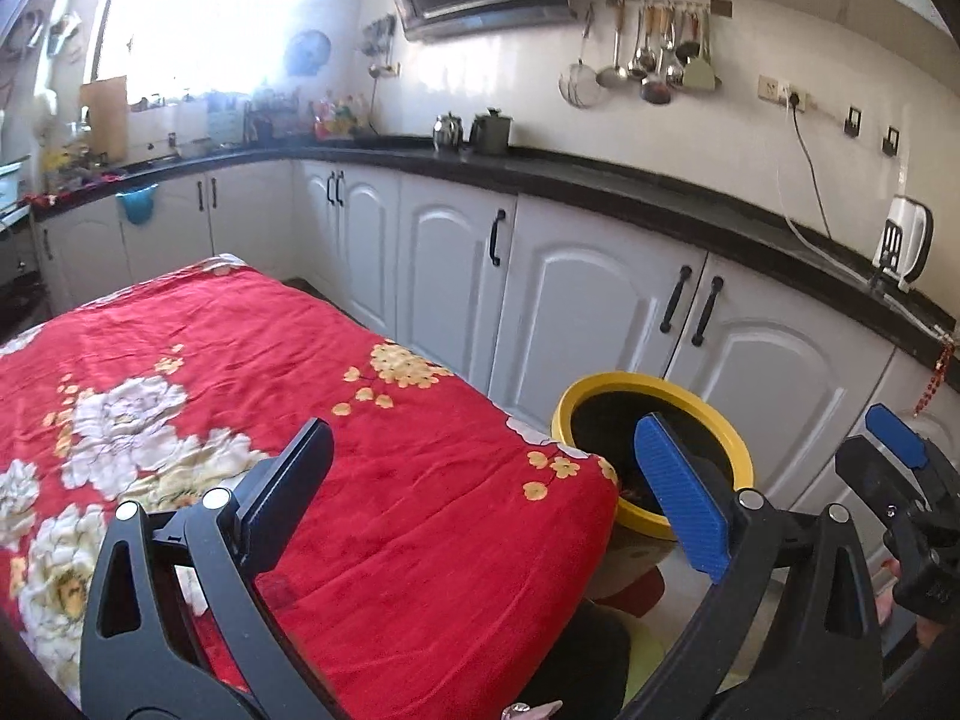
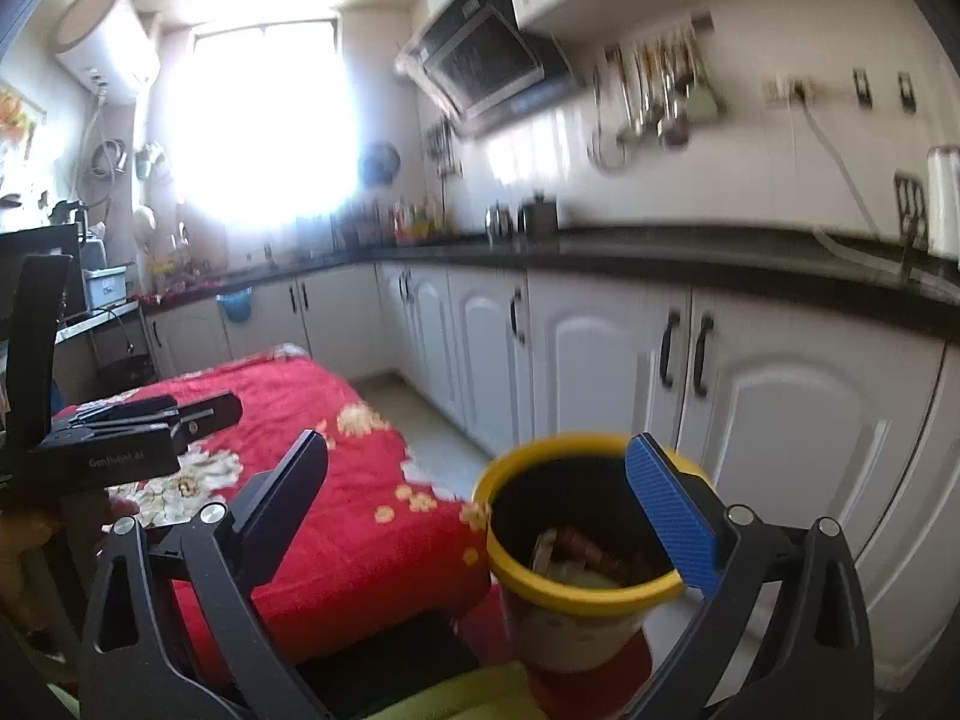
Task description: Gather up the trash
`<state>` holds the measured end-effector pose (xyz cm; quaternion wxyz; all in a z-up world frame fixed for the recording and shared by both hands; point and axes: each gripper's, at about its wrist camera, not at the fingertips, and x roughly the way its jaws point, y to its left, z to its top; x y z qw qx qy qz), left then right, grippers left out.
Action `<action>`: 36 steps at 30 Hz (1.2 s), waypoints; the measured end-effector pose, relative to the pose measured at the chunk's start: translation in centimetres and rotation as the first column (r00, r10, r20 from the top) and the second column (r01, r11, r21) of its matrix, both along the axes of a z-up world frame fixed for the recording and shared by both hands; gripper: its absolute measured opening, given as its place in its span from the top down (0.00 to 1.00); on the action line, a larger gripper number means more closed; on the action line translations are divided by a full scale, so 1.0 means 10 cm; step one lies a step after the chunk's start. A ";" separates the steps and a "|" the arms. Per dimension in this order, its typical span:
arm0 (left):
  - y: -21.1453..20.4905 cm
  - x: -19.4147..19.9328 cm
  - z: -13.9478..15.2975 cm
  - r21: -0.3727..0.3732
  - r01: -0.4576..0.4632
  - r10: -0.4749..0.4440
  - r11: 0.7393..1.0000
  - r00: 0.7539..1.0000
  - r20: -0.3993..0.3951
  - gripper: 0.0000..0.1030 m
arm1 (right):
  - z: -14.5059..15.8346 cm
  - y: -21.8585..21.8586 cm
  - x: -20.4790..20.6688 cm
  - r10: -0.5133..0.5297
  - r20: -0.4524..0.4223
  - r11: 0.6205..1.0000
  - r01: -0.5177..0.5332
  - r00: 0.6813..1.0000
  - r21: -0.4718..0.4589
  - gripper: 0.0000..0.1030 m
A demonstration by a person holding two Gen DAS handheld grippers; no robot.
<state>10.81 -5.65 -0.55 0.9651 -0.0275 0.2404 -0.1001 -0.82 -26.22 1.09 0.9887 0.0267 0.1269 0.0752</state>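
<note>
My left gripper (image 1: 492, 498) and right gripper (image 2: 498, 510) both gape empty beside the yellow-rimmed trash bin (image 2: 576, 585), by the red floral tablecloth (image 1: 300, 420).

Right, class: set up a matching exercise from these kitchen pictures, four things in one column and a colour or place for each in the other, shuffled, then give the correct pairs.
Things
1. trash bin rim
2. tablecloth
3. ladles and spoons
4. kettle

Colour or place
A. hanging from a wall rail
B. yellow
C. standing on the dark countertop, far right
D. red with pale flowers

Pairs: 1-B, 2-D, 3-A, 4-C
</note>
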 end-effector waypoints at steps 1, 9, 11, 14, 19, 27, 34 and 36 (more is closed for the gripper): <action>0.02 -0.07 0.00 0.002 -0.003 0.003 1.000 1.000 0.013 0.10 | 0.00 0.02 -0.04 -0.002 0.021 1.000 0.002 1.000 -0.009 0.06; 0.04 -0.46 -0.04 0.038 -0.018 0.013 0.999 0.991 0.130 0.10 | -0.01 0.10 -0.16 -0.033 0.084 0.999 0.034 0.996 -0.021 0.06; 0.07 -0.51 -0.04 0.024 -0.027 0.023 0.999 0.989 0.146 0.10 | -0.06 0.12 -0.13 -0.025 0.068 0.999 0.028 0.997 -0.044 0.06; 0.13 -0.55 -0.04 0.013 -0.055 0.053 0.998 0.986 0.156 0.10 | -0.11 0.14 -0.10 -0.011 0.039 0.999 0.013 0.999 -0.048 0.06; 0.17 -0.55 -0.04 0.000 -0.066 0.065 0.998 0.985 0.158 0.10 | -0.12 0.16 -0.11 -0.011 0.050 0.999 0.013 0.999 -0.043 0.06; 0.18 -0.56 -0.06 -0.003 -0.066 0.066 0.998 0.986 0.152 0.10 | -0.11 0.15 -0.12 -0.011 0.051 0.999 0.013 0.999 -0.036 0.06; 0.18 -0.56 -0.07 0.001 -0.067 0.066 0.998 0.987 0.149 0.10 | -0.10 0.15 -0.11 -0.012 0.050 0.999 0.014 0.999 -0.034 0.06; 0.18 -0.56 -0.07 -0.001 -0.069 0.069 0.998 0.987 0.149 0.10 | -0.10 0.16 -0.11 -0.012 0.050 0.999 0.014 0.999 -0.034 0.06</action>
